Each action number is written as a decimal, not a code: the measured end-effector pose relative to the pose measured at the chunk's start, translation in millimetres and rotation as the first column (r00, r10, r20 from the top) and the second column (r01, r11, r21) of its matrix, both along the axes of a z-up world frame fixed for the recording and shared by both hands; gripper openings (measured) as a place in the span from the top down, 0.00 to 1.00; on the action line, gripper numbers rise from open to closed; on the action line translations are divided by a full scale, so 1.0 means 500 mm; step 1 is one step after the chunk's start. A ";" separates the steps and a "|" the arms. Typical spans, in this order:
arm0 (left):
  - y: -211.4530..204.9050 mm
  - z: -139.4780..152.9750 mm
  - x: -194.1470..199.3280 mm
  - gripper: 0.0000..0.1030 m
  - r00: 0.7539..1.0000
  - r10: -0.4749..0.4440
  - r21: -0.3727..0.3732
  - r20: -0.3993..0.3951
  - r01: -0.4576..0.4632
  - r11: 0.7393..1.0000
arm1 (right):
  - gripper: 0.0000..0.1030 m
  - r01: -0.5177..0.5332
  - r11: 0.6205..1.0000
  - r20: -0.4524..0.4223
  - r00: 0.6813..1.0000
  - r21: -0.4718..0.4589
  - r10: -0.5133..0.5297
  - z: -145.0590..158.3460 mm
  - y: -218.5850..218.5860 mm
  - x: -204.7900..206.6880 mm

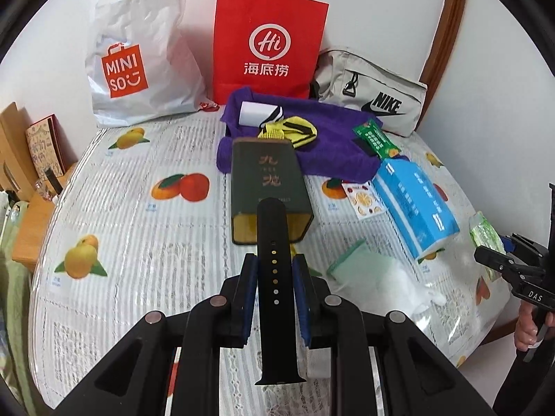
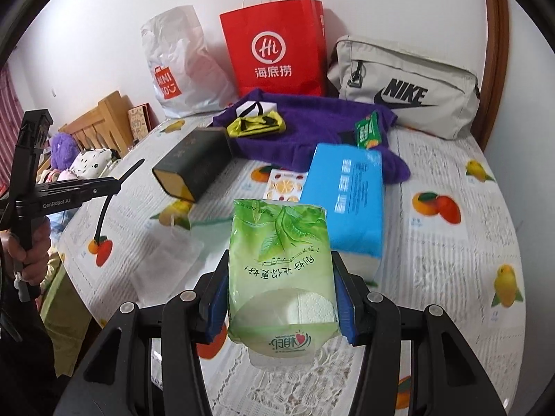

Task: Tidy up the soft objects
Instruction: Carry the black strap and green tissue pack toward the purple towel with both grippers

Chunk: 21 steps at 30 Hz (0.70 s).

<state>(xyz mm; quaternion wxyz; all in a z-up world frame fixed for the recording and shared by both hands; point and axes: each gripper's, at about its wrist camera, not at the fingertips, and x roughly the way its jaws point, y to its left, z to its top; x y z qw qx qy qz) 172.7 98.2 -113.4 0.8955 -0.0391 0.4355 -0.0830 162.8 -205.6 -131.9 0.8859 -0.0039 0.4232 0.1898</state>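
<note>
In the left wrist view my left gripper (image 1: 275, 260) is shut on a black watch strap (image 1: 272, 228) with a row of holes, held upright above the table. The right wrist view shows the same strap (image 2: 104, 208) drooping from that gripper (image 2: 114, 185). My right gripper (image 2: 280, 256) is shut on a green tissue pack (image 2: 281, 249), its blue pads pressing both sides, lifted off the table. From the left wrist view that gripper (image 1: 492, 260) and the pack (image 1: 484, 235) show at the right edge. A purple towel (image 1: 322, 142) with a yellow-black sock (image 1: 300, 131) lies further back.
On the fruit-print tablecloth (image 1: 138, 242) lie a dark green box (image 1: 267, 187), a blue tissue pack (image 1: 412, 204), a clear zip bag (image 1: 367, 270), a sticker sheet (image 1: 364, 199) and a green snack packet (image 1: 376, 138). A white Miniso bag (image 1: 138, 59), red paper bag (image 1: 270, 45) and grey Nike bag (image 1: 374, 93) line the wall.
</note>
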 end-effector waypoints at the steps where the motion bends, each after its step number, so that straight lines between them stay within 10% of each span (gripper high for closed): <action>1: 0.002 0.004 0.006 0.81 1.000 0.004 0.001 0.004 -0.004 1.000 | 0.50 0.001 1.000 -0.002 1.000 0.001 -0.001 0.004 0.000 0.008; 21: -0.016 0.072 0.145 0.81 0.998 -0.060 -0.021 0.032 0.060 0.998 | 0.50 0.087 0.996 -0.003 0.996 0.022 -0.087 0.047 0.005 0.195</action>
